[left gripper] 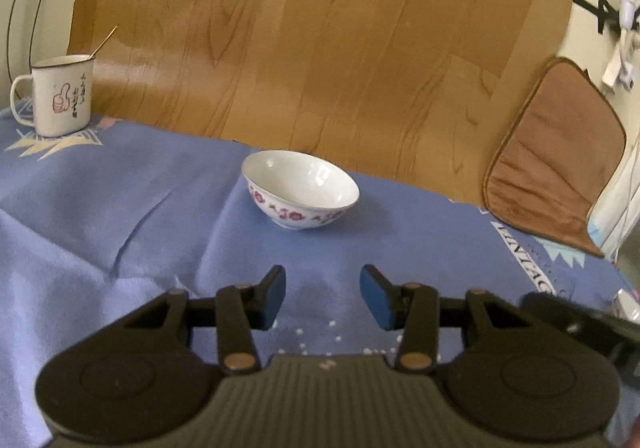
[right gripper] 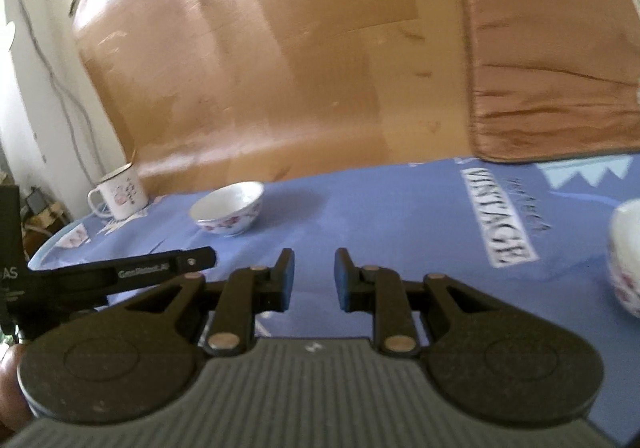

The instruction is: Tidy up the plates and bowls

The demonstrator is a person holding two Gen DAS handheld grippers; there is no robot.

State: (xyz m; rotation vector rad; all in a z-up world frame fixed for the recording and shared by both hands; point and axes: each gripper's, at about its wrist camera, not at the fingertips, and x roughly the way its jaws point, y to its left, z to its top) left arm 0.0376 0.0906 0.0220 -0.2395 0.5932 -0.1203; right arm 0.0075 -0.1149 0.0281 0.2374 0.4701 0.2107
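Hovering over the blue-clothed bench (left gripper: 100, 208), left claw (left gripper: 322, 296) and right claw (right gripper: 314, 280) both part-open and empty; floral bowl (left gripper: 300, 194) sitting upright ahead, second bowl (right gripper: 626, 256) at right edge

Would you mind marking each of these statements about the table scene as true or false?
1. The floral bowl sits upright and empty on the blue cloth. True.
2. The left gripper is closed on the bowl's rim. False: its jaws stand open with nothing between them, short of the bowl.
3. A white enamel mug with a thumbs-up drawing stands at the far left of the cloth. True.
4. The mug is lying on its side. False: it stands upright, with a thin stick poking out of it.
5. The right gripper holds a plate. False: its jaws are open and empty.
6. A second floral bowl shows at the right edge of the right wrist view. True.
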